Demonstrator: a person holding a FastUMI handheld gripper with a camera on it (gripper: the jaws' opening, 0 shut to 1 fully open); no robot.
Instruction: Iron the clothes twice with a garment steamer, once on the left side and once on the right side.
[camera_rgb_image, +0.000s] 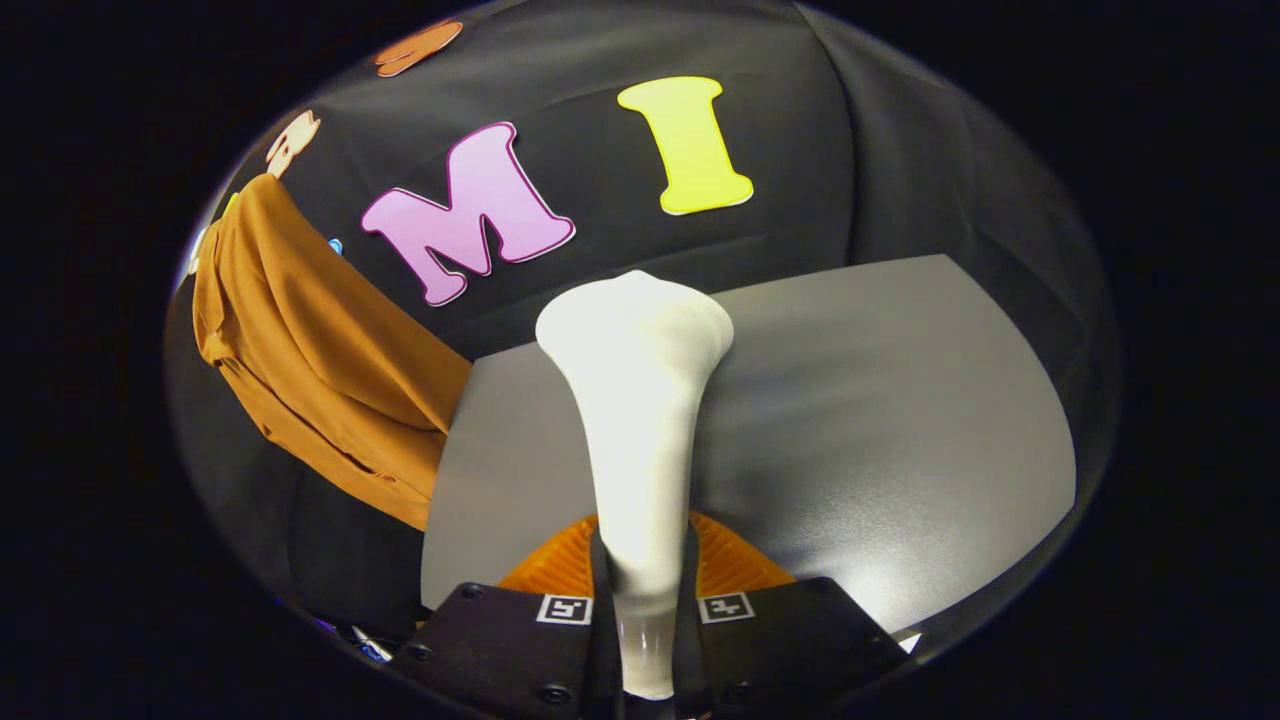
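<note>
A white garment steamer stands up between my fingers, its narrow handle clamped by both of them and its wide head pointing away from me. My gripper is shut on that handle. A brown garment hangs against the black cloth wall, off to the left of the steamer's head and apart from it. Its lower hem reaches down beside the left edge of the grey table.
The grey table spreads out beyond and to the right of the fingers, with its far edge meeting the black cloth wall. The garment hangs past the table's left edge.
</note>
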